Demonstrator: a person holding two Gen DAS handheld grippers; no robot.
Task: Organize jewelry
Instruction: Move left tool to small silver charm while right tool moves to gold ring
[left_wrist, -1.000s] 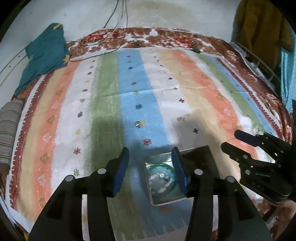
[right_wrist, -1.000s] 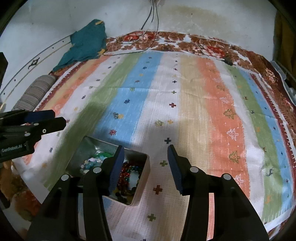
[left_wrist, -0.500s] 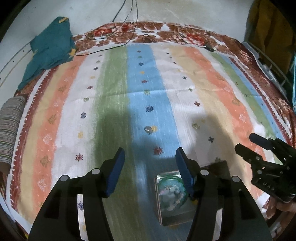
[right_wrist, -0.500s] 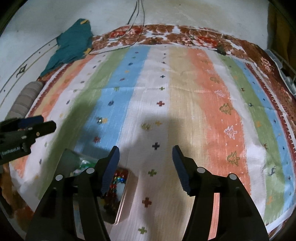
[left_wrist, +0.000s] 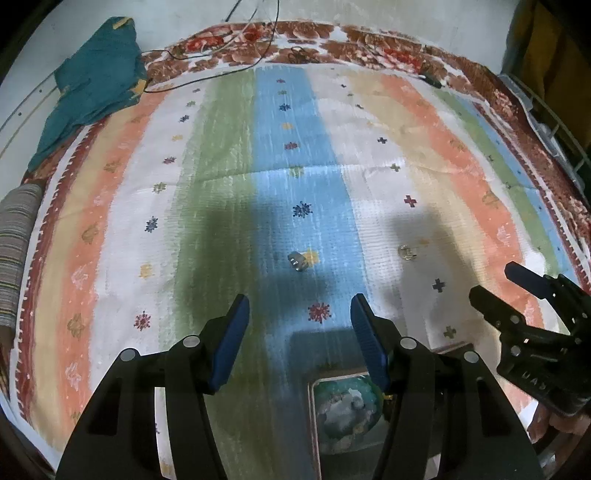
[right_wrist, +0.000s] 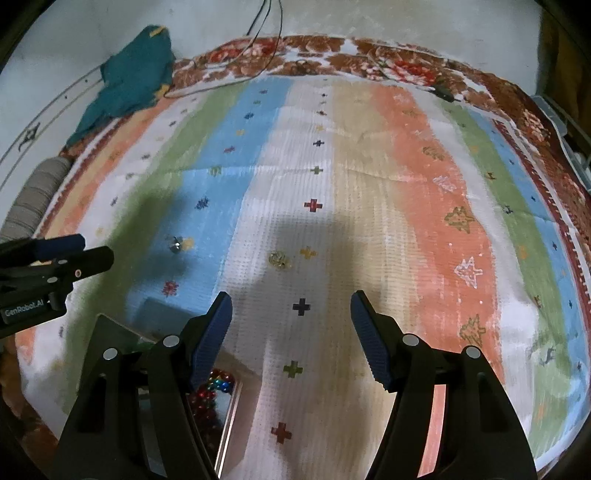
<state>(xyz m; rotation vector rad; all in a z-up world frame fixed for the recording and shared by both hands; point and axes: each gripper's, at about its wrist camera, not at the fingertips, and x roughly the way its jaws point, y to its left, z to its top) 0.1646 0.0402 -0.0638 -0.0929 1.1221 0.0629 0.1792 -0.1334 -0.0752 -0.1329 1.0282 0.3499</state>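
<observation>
Both grippers have pulled back and up since a second ago: the metal tin (left_wrist: 343, 413) has slid from between the left fingers down to about 5 o'clock in the left view, so loose pieces ahead now come into reach. My read: dropping into the tin is over, next pickup is starting.

Left gripper (left_wrist: 299, 347) hovers above the striped bedspread (left_wrist: 221, 155), jaws wide apart, holding nothing. Silver ring (left_wrist: 297, 260) lies at 12 o'clock just ahead of its tips, on the blue stripe.

Right gripper (right_wrist: 290, 332) also hovers, spread wide, empty. Gold piece (right_wrist: 279, 259) sits at 12 o'clock ahead of it on the white stripe. Tin with red beads (right_wrist: 210, 387) is at 7 o'clock, partly under its left finger.
</observation>
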